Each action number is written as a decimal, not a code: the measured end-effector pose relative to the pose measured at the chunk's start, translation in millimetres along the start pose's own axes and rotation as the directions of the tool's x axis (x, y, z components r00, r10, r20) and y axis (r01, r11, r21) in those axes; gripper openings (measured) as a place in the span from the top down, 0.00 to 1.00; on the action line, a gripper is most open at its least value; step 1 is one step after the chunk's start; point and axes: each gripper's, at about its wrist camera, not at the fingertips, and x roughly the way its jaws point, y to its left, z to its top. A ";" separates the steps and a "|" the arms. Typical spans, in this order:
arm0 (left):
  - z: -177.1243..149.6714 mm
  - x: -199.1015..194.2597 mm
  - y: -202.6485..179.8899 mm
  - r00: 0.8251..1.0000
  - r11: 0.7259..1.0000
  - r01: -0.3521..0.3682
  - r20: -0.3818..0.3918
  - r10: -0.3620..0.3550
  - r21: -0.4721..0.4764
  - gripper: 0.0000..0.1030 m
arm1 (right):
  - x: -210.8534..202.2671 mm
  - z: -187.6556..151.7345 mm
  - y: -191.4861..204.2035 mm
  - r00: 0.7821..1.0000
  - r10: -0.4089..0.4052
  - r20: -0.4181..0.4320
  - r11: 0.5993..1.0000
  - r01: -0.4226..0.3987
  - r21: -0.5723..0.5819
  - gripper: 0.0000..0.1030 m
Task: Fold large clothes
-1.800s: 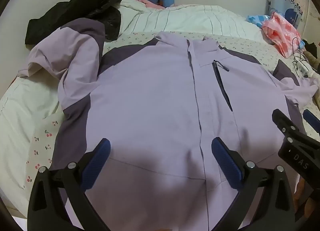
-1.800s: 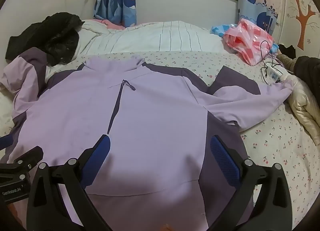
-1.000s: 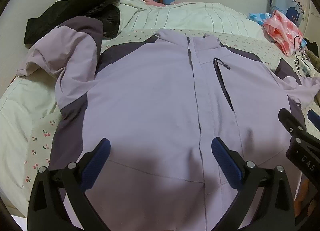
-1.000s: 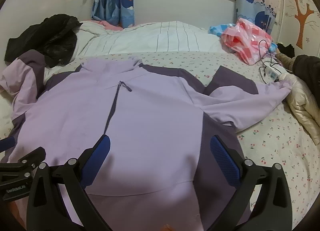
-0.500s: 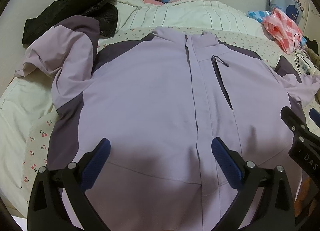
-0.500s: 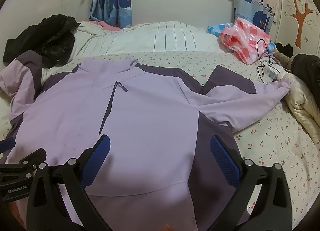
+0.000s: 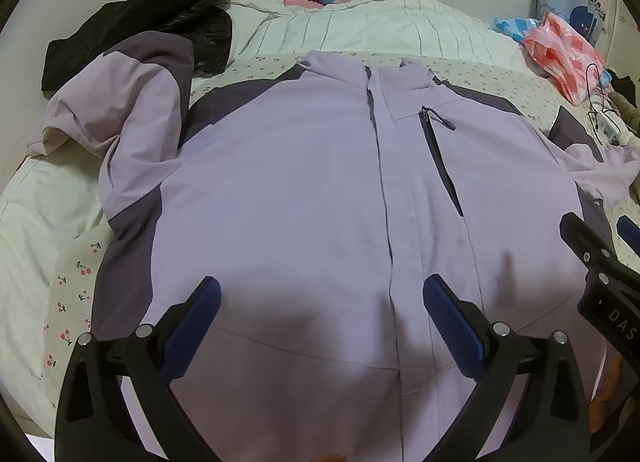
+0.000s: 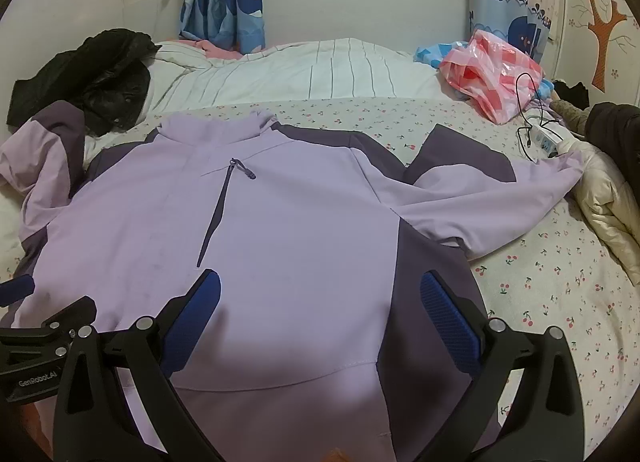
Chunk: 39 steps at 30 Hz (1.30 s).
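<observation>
Left tool (image 7: pixel 320 304): jaws spread wide, holding nothing, hovering over the lower front of the lilac jacket (image 7: pixel 320 190). The jacket lies face up on the bed (image 8: pixel 552 286), directly ahead of and beneath both tools. Ahead and left of this tool, the left sleeve (image 7: pixel 132 102) is bunched up against a black garment (image 7: pixel 160 14).

Right tool (image 8: pixel 320 302): likewise fully open and empty, above the hem area. Ahead and right, the right sleeve (image 8: pixel 492 198) extends flat toward a cream quilted item (image 8: pixel 608 206).

Judgement: no fold has begun. Recommended: straighten the crumpled left sleeve first, then grip each sleeve near the cuff and fold it across the chest, keeping the front panel smooth.
</observation>
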 end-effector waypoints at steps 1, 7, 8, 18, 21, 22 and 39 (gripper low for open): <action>1.0 -0.3 -0.7 1.000 1.000 0.000 0.000 0.000 0.000 0.05 | 0.2 0.3 0.1 1.000 0.001 0.000 1.000 -0.001 -0.001 0.06; 0.3 -1.7 -2.1 1.000 1.000 -0.001 0.000 0.001 0.000 0.05 | 1.0 -0.2 0.8 1.000 0.006 -0.003 1.000 -0.006 -0.001 0.06; 0.6 -1.5 -1.8 1.000 1.000 -0.001 0.000 0.001 0.001 0.05 | 1.0 -0.2 0.8 1.000 0.006 -0.003 1.000 -0.006 -0.001 0.06; 3.1 0.2 1.9 1.000 0.999 0.025 -0.012 -0.025 -0.022 0.05 | -0.4 0.3 1.7 1.000 0.019 0.002 1.000 -0.019 0.000 0.06; 4.7 -4.2 6.7 0.999 0.998 0.052 0.013 -0.051 -0.046 0.05 | -1.3 0.3 1.6 1.000 0.023 0.003 1.000 -0.023 -0.001 0.06; 4.8 -5.6 7.8 0.998 0.997 0.060 0.022 -0.059 -0.048 0.05 | -1.7 0.2 1.9 1.000 0.023 0.005 1.000 -0.023 -0.002 0.06; 12.3 -3.0 5.7 0.997 0.993 0.070 0.023 -0.069 -0.093 0.05 | -3.6 0.9 -1.0 0.999 0.037 0.003 0.999 -0.037 0.003 0.06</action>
